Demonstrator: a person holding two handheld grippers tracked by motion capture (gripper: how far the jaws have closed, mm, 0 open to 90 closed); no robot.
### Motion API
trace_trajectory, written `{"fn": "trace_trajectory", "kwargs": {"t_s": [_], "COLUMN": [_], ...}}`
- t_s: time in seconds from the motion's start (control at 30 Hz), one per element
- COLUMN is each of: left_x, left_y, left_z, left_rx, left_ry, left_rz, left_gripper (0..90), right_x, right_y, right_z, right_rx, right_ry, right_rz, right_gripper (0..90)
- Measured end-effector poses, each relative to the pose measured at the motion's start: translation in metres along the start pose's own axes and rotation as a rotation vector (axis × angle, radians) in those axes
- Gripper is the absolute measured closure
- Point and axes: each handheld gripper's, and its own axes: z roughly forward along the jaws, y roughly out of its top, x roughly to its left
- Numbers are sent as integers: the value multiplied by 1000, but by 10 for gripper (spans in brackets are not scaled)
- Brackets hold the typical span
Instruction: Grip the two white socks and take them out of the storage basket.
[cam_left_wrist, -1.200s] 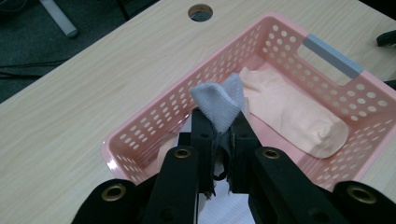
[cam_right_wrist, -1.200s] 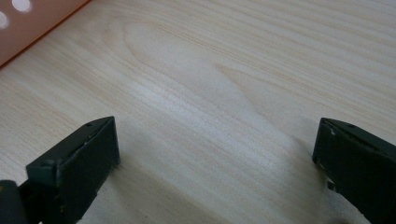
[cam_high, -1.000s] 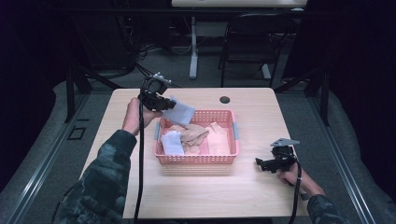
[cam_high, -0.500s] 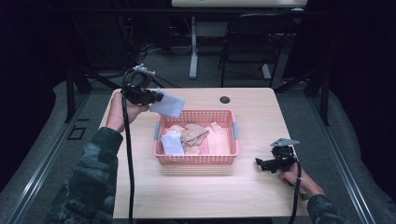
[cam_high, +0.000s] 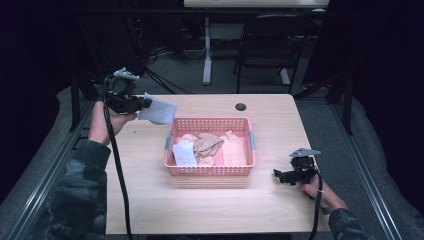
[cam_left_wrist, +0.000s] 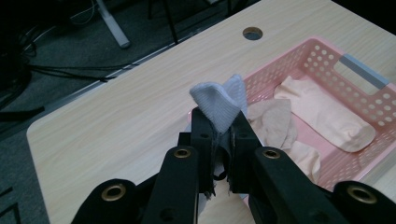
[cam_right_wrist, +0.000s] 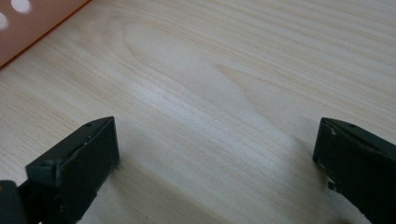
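Observation:
My left gripper (cam_high: 141, 105) is held up above the table's far left corner, shut on a pale blue-grey sock (cam_high: 159, 110) that hangs out to its right. In the left gripper view the sock (cam_left_wrist: 219, 103) is pinched between the black jaws, with my gripper (cam_left_wrist: 219, 135) over the table beside the basket. The pink basket (cam_high: 210, 171) sits mid-table with a white sock (cam_high: 184, 153), a tan sock (cam_high: 209, 144) and a peach sock (cam_high: 234, 147) inside. My right gripper (cam_high: 280, 175) rests low at the table's right side, open, with bare wood between its jaws (cam_right_wrist: 215, 154).
A round cable hole (cam_high: 241, 106) lies near the table's far edge. A dark chair (cam_high: 265, 45) and a desk leg (cam_high: 207, 50) stand beyond the table. The basket's corner (cam_right_wrist: 32, 28) is close to my right gripper.
My left gripper has carried the blue-grey sock up and to the left, from over the basket's far left corner out past the table's left side. The right gripper has stayed put.

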Motion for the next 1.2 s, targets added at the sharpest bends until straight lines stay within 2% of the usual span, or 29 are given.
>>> {"fn": "trace_trajectory", "kwargs": {"t_s": [0.37, 0.6, 0.83, 0.93, 1.1, 1.2], "left_x": [29, 42, 53, 55, 58, 54], "left_y": [-31, -54, -81, -89, -104, -114], "left_z": [-22, -24, -12, -3, 15, 28], "left_rx": [1, 36, 90, 129, 165, 208], "left_ry": [67, 126, 152, 187, 189, 217], "left_rz": [-61, -95, -142, -140, -166, -150], "left_gripper": [835, 835, 836, 836, 836, 836], "right_x": [0, 0, 0, 0, 0, 0], "right_y": [0, 0, 0, 0, 0, 0], "right_z": [0, 0, 0, 0, 0, 0], "right_rx": [-5, -5, -6, -6, -6, -6], "right_ry": [2, 2, 0, 0, 0, 1], "right_rz": [2, 2, 3, 3, 3, 3], "right_gripper": [0, 0, 0, 0, 0, 0]}}
